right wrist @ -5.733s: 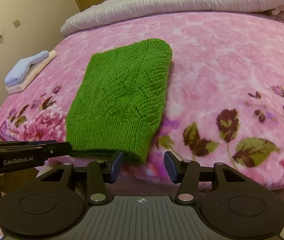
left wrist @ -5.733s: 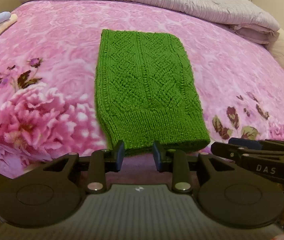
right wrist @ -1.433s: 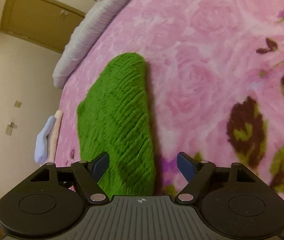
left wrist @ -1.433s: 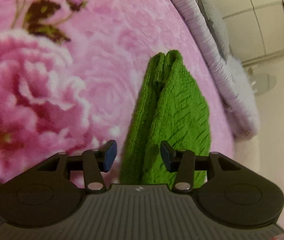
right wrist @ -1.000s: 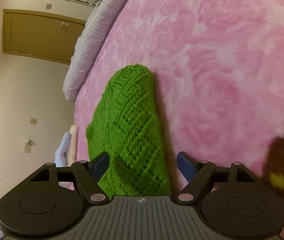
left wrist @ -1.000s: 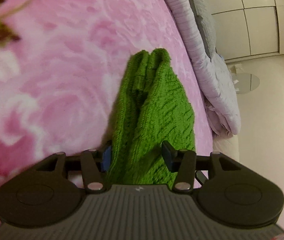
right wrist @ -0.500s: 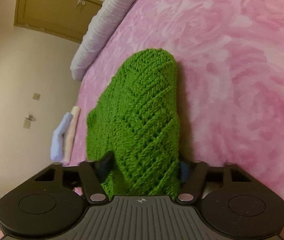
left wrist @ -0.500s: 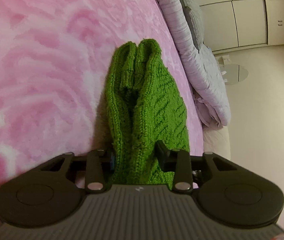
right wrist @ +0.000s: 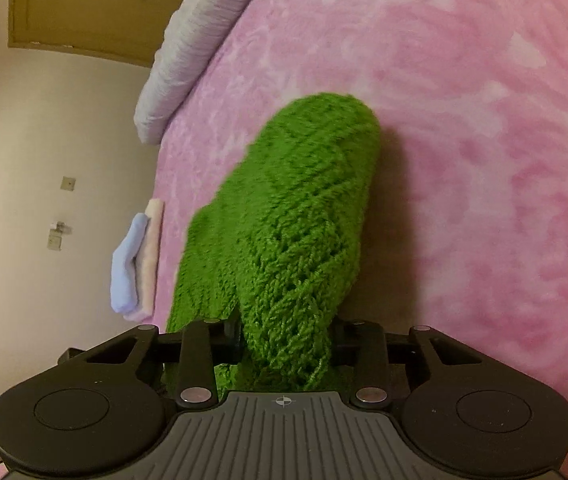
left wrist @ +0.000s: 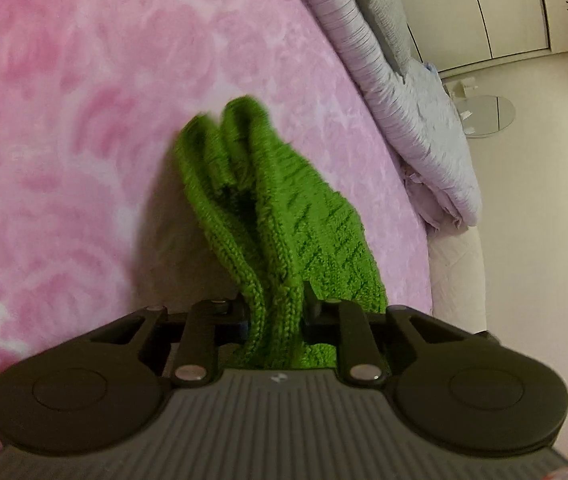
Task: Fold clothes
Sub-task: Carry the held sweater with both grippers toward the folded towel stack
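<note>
The bed (left wrist: 84, 128), under one pink flowered blanket (right wrist: 484, 160), fills most of both wrist views, and everything here is placed against it. One striped lilac quilt (left wrist: 404, 92) lies bunched along the bed's head end, with a grey pillow (left wrist: 380, 12) on it. One green knitted garment (right wrist: 300, 216), folded into a thick pad, is on the blanket in the bed's middle stretch, its near end raised off the blanket, its far end blurred. Pink blanket lies bare on either side of it. Both tongs point downward at a slant towards the bed. The left tongs (left wrist: 276, 312) have just been closing and pinch the garment's layered edge; the right tongs (right wrist: 286, 340) have just been closing too and clamp its rounded fold. One small stack of pale folded clothes (right wrist: 136, 260) sits at the bed's far side edge.
</note>
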`<state>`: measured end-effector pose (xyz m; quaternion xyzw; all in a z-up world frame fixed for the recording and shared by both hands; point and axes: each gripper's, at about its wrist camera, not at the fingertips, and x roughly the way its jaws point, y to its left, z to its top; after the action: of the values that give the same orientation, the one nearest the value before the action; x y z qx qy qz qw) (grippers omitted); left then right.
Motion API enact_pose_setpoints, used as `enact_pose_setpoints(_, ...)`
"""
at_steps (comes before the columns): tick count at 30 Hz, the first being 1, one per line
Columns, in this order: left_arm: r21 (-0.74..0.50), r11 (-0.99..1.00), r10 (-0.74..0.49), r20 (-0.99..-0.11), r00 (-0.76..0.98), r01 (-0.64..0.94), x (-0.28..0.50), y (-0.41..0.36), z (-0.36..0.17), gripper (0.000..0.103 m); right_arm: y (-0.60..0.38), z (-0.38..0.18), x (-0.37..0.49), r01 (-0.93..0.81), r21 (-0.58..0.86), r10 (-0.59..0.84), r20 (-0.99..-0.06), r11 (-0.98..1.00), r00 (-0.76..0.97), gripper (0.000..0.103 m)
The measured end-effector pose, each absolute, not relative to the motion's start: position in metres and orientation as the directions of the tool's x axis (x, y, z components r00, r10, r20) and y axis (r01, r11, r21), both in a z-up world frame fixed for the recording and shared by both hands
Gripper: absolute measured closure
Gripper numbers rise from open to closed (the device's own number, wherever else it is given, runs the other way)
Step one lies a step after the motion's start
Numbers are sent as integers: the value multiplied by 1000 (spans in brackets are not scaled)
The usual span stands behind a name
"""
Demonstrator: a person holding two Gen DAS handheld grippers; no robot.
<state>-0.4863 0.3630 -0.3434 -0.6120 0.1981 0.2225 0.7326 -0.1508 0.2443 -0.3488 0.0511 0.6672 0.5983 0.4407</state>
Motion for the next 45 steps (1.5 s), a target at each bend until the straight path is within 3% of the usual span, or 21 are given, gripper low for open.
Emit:
enact_pose_setpoints(10,-812,149,94,-556,826,-564,-564,426,-168,86,305,-171,-236,-477,833,603,-540,280,-587,68)
enact_pose_setpoints(18,-759,143,234,-597,767,-635,-637,453,-111,86,372,-123,-314,-489,853,584,-493,181,-644,68)
enact_pose_setpoints(22,-751,96,367,-583,725,-653,-680,443,-98,86,410,-121,-344,-500,864,538,-450,61,-713,68)
enact_pose_setpoints(29,-735,37,440,-597,671,-677,-758,462,-90,85,454,-123,-426,-500,866,479,-439,-1,-760,68)
enact_pose_setpoints(45,-659,251,257,-661,705,-709,-954,724,-154,85,599,-199,-659,-468,869,620,-459,163,-636,68)
